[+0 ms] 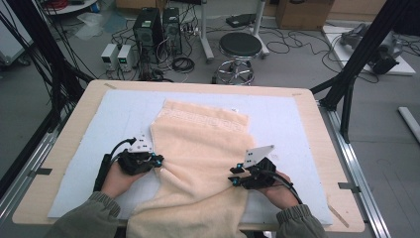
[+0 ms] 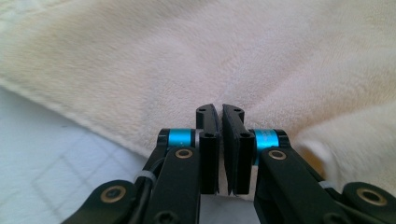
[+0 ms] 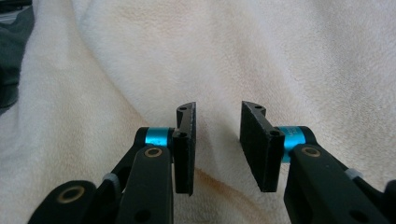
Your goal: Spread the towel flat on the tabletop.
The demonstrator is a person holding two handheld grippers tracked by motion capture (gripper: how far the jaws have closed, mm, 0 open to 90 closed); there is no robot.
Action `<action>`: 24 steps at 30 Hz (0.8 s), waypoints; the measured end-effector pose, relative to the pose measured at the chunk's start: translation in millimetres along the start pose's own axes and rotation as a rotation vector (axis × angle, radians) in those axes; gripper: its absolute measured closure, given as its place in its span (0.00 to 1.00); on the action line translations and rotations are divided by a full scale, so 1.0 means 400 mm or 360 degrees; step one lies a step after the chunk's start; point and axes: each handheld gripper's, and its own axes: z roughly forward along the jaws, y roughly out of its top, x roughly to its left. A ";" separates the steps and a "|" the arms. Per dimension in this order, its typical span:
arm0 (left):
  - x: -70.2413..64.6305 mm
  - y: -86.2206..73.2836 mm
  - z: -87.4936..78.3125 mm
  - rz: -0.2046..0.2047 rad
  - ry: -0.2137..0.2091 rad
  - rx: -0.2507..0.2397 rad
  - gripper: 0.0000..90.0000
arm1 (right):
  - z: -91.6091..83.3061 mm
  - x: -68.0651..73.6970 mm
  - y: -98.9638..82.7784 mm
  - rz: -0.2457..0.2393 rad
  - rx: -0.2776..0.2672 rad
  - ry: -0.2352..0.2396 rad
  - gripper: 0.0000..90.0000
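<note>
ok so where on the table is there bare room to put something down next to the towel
Bare white mat lies right of the towel, up to the wooden table edge. Another free patch sits left of the towel near the far-left corner. The near side is crowded: left gripper, right gripper, overhanging towel.

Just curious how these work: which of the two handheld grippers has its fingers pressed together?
The left gripper, at the towel's left edge. Its fingers stand almost touching, while the right gripper's fingers keep a clear gap above the towel.
</note>
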 end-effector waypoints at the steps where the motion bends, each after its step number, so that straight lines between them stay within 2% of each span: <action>1: 0.009 0.004 -0.007 -0.0009 0.0021 -0.0017 0.94 | 0.003 -0.001 0.004 -0.0014 -0.0003 0.0014 0.73; 3: 0.034 0.014 -0.017 -0.0061 0.0077 -0.0061 0.94 | 0.010 0.000 0.011 -0.0026 0.0002 0.0011 0.74; 6: 0.067 0.025 -0.013 -0.0129 0.0184 -0.0078 0.94 | 0.026 -0.005 0.020 -0.0030 0.0031 0.0020 0.73; 8: 0.078 0.022 -0.002 -0.0170 0.0202 -0.0065 0.91 | 0.033 -0.010 0.023 -0.0029 0.0034 0.0021 0.73; 10: 0.078 0.020 0.000 -0.0183 0.0215 -0.0033 0.81 | 0.030 -0.012 0.022 -0.0015 0.0024 0.0015 0.73; 11: 0.074 0.019 -0.003 -0.0183 0.0199 -0.0048 0.76 | 0.025 -0.012 0.020 -0.0006 0.0022 0.0015 0.73; 13: 0.061 0.022 -0.017 -0.0144 0.0188 -0.0080 0.72 | 0.016 -0.014 0.015 -0.0009 0.0023 0.0010 0.73; 16: 0.028 0.024 -0.042 -0.0054 0.0140 -0.0114 0.66 | -0.001 -0.014 0.003 0.0015 -0.0007 -0.0012 0.73; 18: 0.001 0.019 -0.053 0.0009 0.0099 -0.0119 0.65 | -0.012 -0.010 -0.005 0.0019 -0.0014 -0.0026 0.73; 21: -0.039 0.005 -0.063 0.0068 0.0028 -0.0135 0.64 | -0.026 -0.003 -0.017 0.0011 -0.0022 -0.0037 0.73; 24: -0.075 -0.012 -0.070 0.0092 -0.0069 -0.0149 0.64 | -0.042 0.011 -0.029 0.0013 -0.0033 -0.0042 0.74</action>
